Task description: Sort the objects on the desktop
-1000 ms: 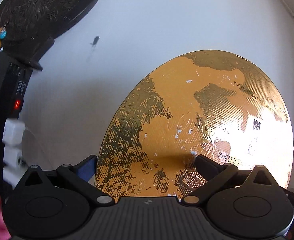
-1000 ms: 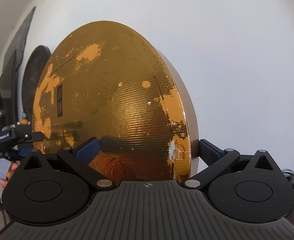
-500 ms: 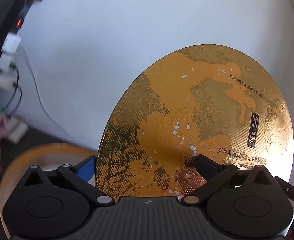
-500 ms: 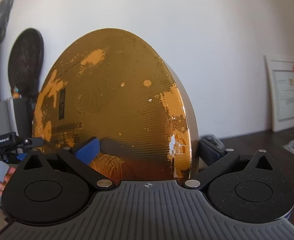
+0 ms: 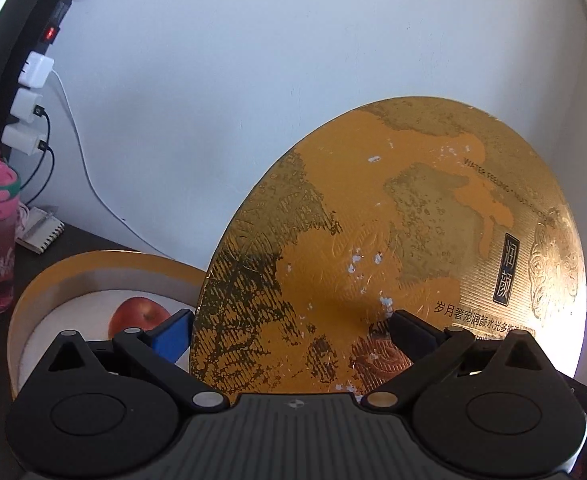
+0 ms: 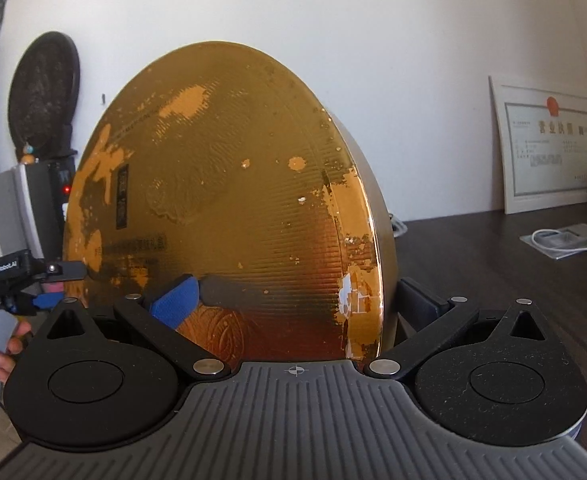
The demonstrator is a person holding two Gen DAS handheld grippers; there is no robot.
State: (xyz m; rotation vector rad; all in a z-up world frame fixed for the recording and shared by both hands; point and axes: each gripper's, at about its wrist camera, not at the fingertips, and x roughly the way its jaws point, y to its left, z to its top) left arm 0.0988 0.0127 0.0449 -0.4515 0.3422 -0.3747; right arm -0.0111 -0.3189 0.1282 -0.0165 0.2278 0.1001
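Gold lid (image 5: 393,248), clamped on opposite edges by left tongs (image 5: 289,328) and right tongs (image 6: 293,296), has dropped toward the box (image 5: 105,272) holding an apple (image 5: 139,316) on the worktop (image 6: 493,256), closing likely next.

left wrist view close behind gold lid (image 5: 393,248), right wrist view edge-on (image 6: 229,208), both facing wall

Dark desk (image 6: 493,248), round box (image 5: 105,268), perhaps notebook (image 5: 41,228)
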